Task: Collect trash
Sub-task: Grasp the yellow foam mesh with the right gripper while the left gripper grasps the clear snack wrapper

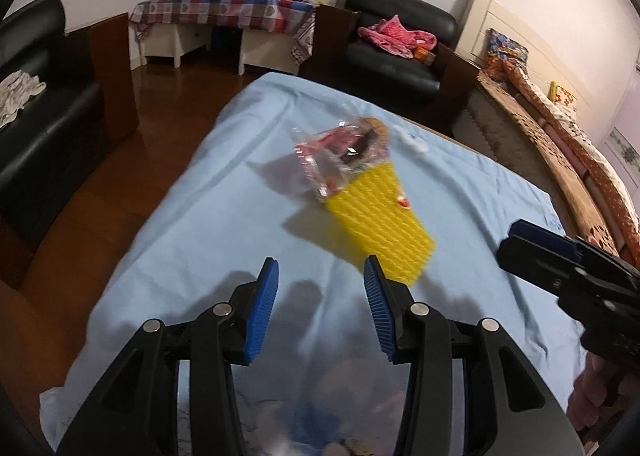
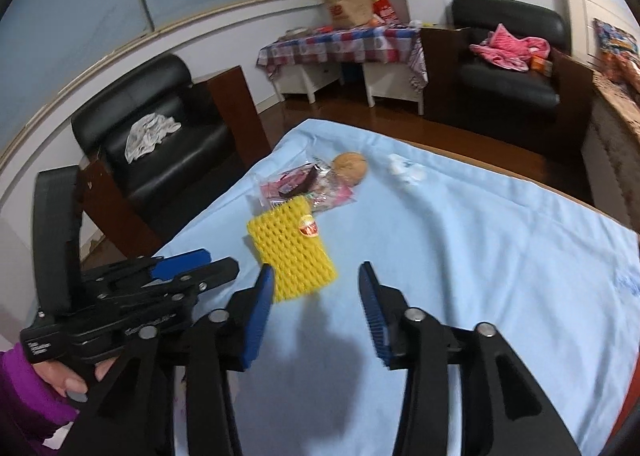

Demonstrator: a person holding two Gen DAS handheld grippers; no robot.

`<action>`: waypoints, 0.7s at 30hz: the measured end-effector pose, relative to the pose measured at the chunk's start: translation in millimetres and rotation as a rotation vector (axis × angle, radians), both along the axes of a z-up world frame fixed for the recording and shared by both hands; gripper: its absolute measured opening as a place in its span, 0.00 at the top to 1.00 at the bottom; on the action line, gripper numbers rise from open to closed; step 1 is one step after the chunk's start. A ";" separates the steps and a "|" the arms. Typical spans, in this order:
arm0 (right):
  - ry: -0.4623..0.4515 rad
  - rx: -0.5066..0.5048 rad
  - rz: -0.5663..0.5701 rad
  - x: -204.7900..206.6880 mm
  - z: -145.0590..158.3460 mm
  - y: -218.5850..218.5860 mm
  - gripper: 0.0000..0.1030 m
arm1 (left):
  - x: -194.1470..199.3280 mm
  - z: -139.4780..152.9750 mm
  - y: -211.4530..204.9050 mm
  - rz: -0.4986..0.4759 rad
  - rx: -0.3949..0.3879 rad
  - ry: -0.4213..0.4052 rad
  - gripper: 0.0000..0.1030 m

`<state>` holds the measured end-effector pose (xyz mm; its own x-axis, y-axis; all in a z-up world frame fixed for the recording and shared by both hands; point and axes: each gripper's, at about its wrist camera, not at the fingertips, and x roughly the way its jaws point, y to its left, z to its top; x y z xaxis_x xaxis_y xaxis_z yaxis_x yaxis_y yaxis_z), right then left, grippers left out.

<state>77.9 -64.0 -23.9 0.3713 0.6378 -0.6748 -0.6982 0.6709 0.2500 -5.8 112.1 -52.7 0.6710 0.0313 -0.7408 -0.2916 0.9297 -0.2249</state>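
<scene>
One clear wrapper (image 2: 308, 186) of pink packets

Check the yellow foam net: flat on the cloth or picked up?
Flat on the blue cloth. The yellow foam net lies ahead of both open grippers, right gripper and left gripper, neither touching it.

Foam net (image 2: 292, 252) on table (image 2: 480, 236) w/ wrapper (image 2: 296, 186) behind, tissue (image 2: 406, 170) far right.

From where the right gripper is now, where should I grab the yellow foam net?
Take the yellow foam net by its near edge, approaching low from the near side. It lies flat on the blue sheet; its far end touches the plastic wrapper.
</scene>
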 end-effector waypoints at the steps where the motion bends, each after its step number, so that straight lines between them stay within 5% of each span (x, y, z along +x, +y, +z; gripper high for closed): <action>1: 0.001 -0.006 0.004 2.4 -2.3 4.5 0.53 | -0.1 -2.0 2.5 0.008 -0.007 0.011 0.57; 14: 0.056 -0.076 0.067 34.4 -39.4 50.8 0.53 | 1.3 -6.5 6.7 0.010 -0.024 0.037 0.57; 17: 0.085 -0.092 0.095 35.6 -47.5 53.6 0.79 | 2.2 -6.5 6.3 0.003 -0.019 0.038 0.57; 21: 0.091 -0.066 0.090 31.3 -42.8 40.9 0.90 | 3.9 -0.8 7.4 -0.008 -0.019 0.015 0.57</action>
